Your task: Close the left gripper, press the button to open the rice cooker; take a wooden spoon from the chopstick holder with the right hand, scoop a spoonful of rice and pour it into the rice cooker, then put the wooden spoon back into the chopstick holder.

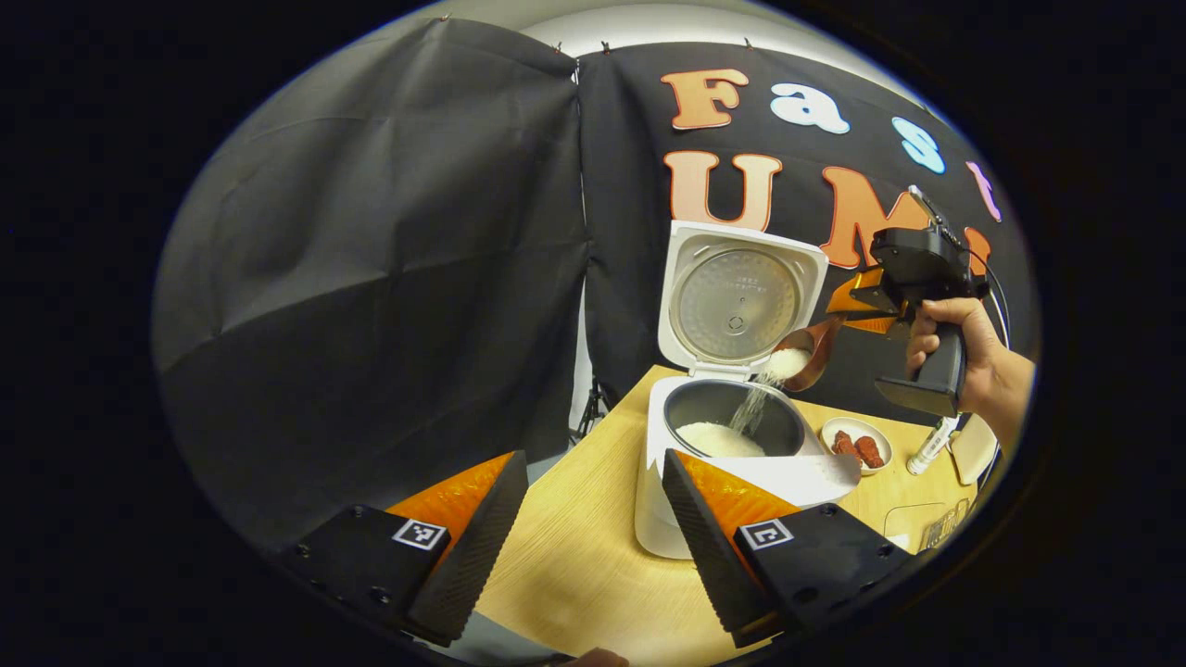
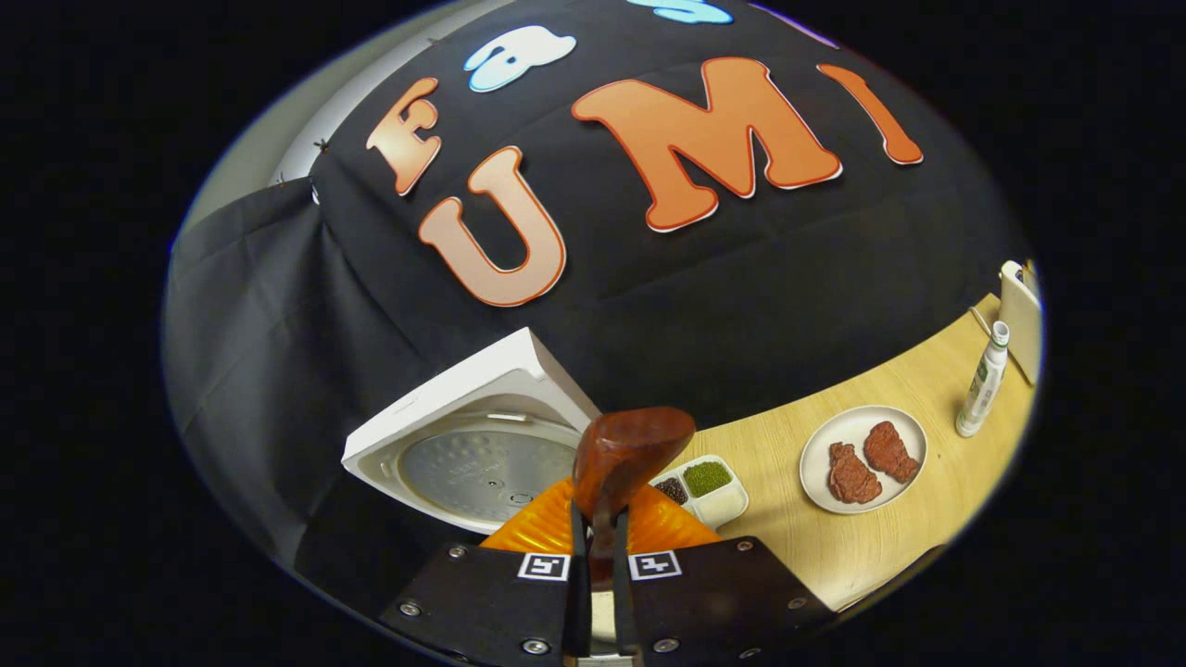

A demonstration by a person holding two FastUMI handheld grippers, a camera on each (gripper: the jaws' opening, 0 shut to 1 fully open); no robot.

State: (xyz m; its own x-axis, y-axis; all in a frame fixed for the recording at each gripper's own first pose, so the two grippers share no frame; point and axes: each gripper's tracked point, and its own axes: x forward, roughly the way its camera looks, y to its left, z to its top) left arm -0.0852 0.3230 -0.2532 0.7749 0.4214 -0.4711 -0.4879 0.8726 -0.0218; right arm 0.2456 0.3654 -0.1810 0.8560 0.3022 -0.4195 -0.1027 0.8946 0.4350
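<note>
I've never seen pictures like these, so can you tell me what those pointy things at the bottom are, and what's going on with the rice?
No robot here: a person holds a grabbing tool in each hand, and each tool carries a small camera looking along its two fingers. That is why fingers poke up at the bottom of each picture.

The left gripper view comes from the left tool, which is open and holds nothing. From there you see the right tool in the person's hand, tipping a wooden spoon so rice pours into the open rice cooker.

The right gripper view comes from that right tool, shut on the spoon's handle, looking past the cooker's raised lid.

On the wooden table sit a plate with two reddish pieces, a small dish with green and dark grains and a white bottle.
</note>
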